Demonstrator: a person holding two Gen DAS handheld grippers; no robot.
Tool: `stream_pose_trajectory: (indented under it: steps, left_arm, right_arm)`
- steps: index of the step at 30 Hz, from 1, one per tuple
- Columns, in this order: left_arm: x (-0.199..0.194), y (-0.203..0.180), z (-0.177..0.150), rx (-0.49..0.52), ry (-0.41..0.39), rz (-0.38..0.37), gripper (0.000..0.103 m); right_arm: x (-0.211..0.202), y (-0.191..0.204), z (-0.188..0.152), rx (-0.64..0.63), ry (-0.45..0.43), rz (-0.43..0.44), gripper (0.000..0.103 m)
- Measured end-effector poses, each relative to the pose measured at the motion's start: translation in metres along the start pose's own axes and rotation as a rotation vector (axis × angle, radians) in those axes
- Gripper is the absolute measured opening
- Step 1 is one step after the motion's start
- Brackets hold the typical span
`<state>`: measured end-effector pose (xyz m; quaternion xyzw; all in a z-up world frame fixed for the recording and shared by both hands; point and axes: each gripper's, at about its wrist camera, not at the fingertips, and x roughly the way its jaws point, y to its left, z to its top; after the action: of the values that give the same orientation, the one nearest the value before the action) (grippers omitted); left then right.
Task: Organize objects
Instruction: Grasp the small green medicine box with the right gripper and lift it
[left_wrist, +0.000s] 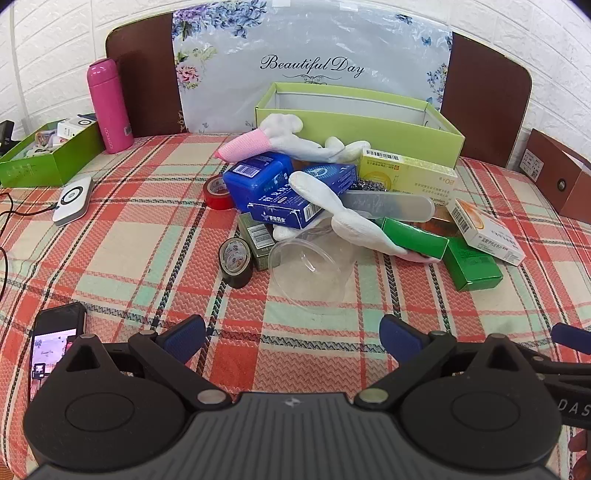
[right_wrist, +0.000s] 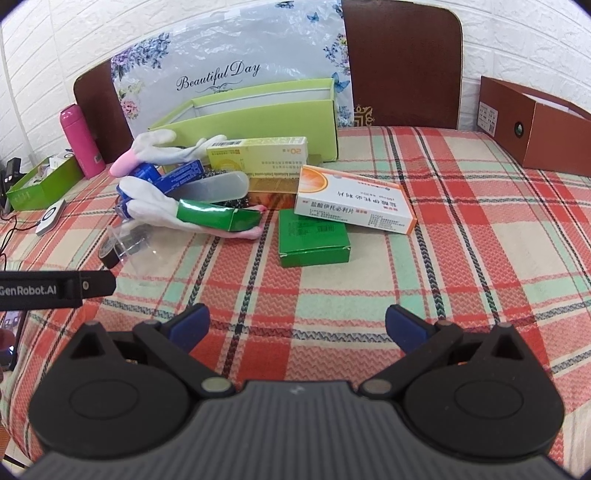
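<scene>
Left wrist: left gripper tilted down, empty.

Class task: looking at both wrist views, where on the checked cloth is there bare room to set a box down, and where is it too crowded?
Free: the cloth between the open right gripper and the flat green box, and right of the white-and-orange medicine box. Crowded: the pile around the blue box and clear plastic cup.

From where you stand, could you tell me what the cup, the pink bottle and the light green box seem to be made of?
Cup: clear thin plastic, glossy; the cloth shows through it.
Pink bottle: smooth satin finish, probably coated metal or plastic; cannot tell which.
Light green box: matte cardboard, judging by its folded white-lined walls.
</scene>
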<state>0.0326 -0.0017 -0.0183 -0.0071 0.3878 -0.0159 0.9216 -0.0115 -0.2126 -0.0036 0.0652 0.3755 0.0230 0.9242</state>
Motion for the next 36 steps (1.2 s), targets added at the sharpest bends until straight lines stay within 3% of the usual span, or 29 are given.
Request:
stream_pose_trajectory:
  steps: [12,14,19,23,27,28,29,30,33,36]
  left_arm:
    - [0.016,0.005,0.003,-0.02,0.033,-0.026,0.103]
    - [0.016,0.011,0.003,-0.032,0.02,-0.054,0.103]
    - [0.018,0.032,0.012,-0.051,-0.03,-0.041,0.103]
    - [0.03,0.044,0.025,-0.043,-0.035,-0.046,0.098]
    - [0.029,0.041,0.026,-0.049,-0.058,-0.181,0.094]
    - [0.031,0.037,0.026,-0.03,-0.058,-0.188,0.087]
    - [0.036,0.034,0.027,-0.015,-0.053,-0.187,0.083]
    - [0.041,0.033,0.028,-0.005,-0.052,-0.192,0.078]
    - [0.06,0.036,0.032,-0.028,-0.051,-0.243,0.072]
    - [0.069,0.037,0.038,-0.076,-0.047,-0.288,0.066]
  right_arm:
    - [0.018,0.002,0.001,-0.019,0.028,0.04,0.103]
    - [0.022,0.001,0.001,-0.014,0.037,0.042,0.103]
    - [0.037,-0.002,0.006,-0.018,0.043,0.048,0.103]
    - [0.058,0.003,0.017,-0.084,0.018,0.001,0.103]
    - [0.077,0.0,0.029,-0.088,-0.024,-0.023,0.103]
    - [0.082,-0.002,0.031,-0.08,-0.036,-0.021,0.103]
    - [0.087,-0.003,0.033,-0.079,-0.044,-0.024,0.095]
    - [0.092,-0.003,0.035,-0.082,-0.046,-0.029,0.081]
    - [0.097,-0.003,0.035,-0.086,-0.07,-0.04,0.06]
    - [0.086,-0.002,0.028,-0.09,-0.065,-0.023,0.06]
